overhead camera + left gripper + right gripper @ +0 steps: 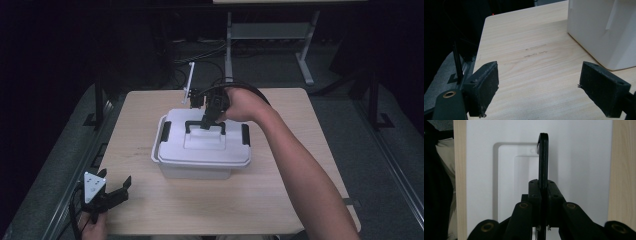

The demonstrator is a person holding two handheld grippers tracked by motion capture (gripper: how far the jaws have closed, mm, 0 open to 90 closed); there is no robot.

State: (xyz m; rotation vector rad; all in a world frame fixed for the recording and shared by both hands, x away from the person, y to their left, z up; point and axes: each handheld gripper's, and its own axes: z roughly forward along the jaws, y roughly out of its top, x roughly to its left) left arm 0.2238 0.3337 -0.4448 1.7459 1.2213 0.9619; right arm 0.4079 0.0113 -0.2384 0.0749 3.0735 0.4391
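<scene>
A white plastic storage box (pixel 200 150) with a lid and black side latches stands in the middle of the wooden table (pixel 150 210). Its black carry handle (pixel 205 125) stands upright on the lid. My right gripper (pixel 206 121) reaches down from the far side and is shut on that handle; in the right gripper view the handle (pixel 543 157) runs up between the closed pads (pixel 535 192). My left gripper (pixel 120 190) rests at the table's near left corner, open, with nothing between its pads (pixel 486 82). The box's corner (pixel 599 30) shows in the left gripper view.
A white rod on a small black stand (pixel 190 85) sits at the table's far edge, behind the box. A metal table frame (pixel 270 35) stands on the floor beyond. The person's right forearm (pixel 305 175) crosses the near right of the table.
</scene>
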